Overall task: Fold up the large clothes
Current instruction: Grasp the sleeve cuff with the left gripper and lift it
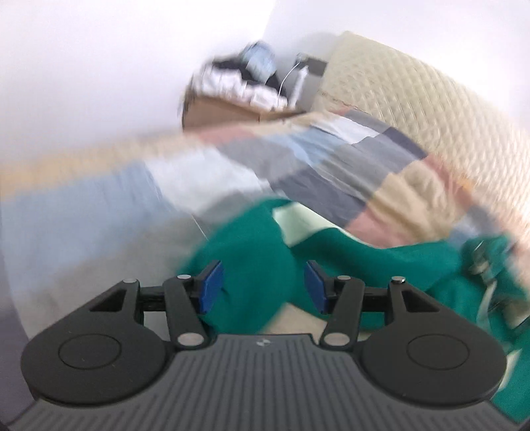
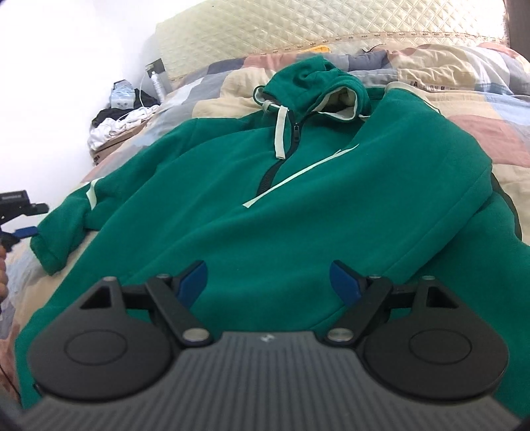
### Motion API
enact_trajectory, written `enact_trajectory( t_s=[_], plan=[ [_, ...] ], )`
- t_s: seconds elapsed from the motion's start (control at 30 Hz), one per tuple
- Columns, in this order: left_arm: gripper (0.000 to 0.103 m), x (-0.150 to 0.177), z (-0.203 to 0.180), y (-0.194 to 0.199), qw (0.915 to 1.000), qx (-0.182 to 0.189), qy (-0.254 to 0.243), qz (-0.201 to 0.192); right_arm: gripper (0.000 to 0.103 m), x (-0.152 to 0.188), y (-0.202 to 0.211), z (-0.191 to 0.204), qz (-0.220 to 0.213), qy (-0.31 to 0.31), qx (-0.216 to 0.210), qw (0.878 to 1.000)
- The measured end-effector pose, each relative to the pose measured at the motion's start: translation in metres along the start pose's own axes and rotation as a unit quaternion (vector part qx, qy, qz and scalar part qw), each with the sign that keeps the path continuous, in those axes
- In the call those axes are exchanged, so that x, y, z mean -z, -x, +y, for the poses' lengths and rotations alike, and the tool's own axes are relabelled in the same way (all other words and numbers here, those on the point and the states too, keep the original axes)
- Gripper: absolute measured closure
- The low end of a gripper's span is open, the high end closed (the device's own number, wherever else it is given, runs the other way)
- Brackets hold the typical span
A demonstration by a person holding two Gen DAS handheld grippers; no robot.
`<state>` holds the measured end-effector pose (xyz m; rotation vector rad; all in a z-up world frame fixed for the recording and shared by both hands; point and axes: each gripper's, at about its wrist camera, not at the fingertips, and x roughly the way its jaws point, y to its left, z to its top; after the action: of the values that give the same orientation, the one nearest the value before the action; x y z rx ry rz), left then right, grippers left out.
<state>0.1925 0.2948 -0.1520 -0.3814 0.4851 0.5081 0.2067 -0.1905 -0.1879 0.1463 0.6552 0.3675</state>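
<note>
A green zip hoodie (image 2: 298, 205) with pale trim lies face up on the patchwork quilt (image 2: 463, 92), hood toward the headboard. My right gripper (image 2: 268, 281) hovers open over its lower body, nothing between the blue pads. The blurred left wrist view shows the hoodie's left sleeve (image 1: 251, 252) stretched out on the quilt (image 1: 331, 159). My left gripper (image 1: 263, 285) is open just above that sleeve, with green cloth showing in the gap and the pads clear of it. At the right wrist view's left edge, one of the left gripper's fingers (image 2: 25, 231) sits beside the sleeve cuff (image 2: 49, 245).
A quilted cream headboard (image 2: 298, 30) runs along the back. Beside the bed on the left, a cardboard box (image 1: 225, 112) holds crumpled white and dark clothes (image 2: 122, 122) and a cable. A white wall fills the left side. A hand shows at the far left edge (image 2: 2, 265).
</note>
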Motion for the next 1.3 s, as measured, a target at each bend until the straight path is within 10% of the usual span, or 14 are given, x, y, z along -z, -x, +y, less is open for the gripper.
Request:
enact_trajectory(
  t_s=[0.5, 0.7, 1.03, 1.3],
  plan=[
    [0.027, 0.022, 0.018, -0.077, 0.9886, -0.093, -0.103, 0.058, 0.021, -0.001, -0.004, -0.004, 0.008, -0.01, 0.009, 1.0],
    [0.072, 0.006, 0.037, -0.084, 0.9887, -0.091, -0.09, 0.079, 0.021, -0.003, 0.0, -0.007, 0.002, -0.017, 0.011, 1.0],
    [0.083, -0.149, 0.006, 0.013, 0.9907, -0.061, -0.121, 0.011, 0.021, -0.01, 0.027, -0.01, -0.03, -0.035, -0.002, 0.999],
    [0.083, -0.238, -0.078, 0.069, 0.9735, -0.084, -0.201, -0.069, 0.021, -0.015, 0.046, -0.016, -0.057, -0.049, -0.004, 0.997]
  ],
)
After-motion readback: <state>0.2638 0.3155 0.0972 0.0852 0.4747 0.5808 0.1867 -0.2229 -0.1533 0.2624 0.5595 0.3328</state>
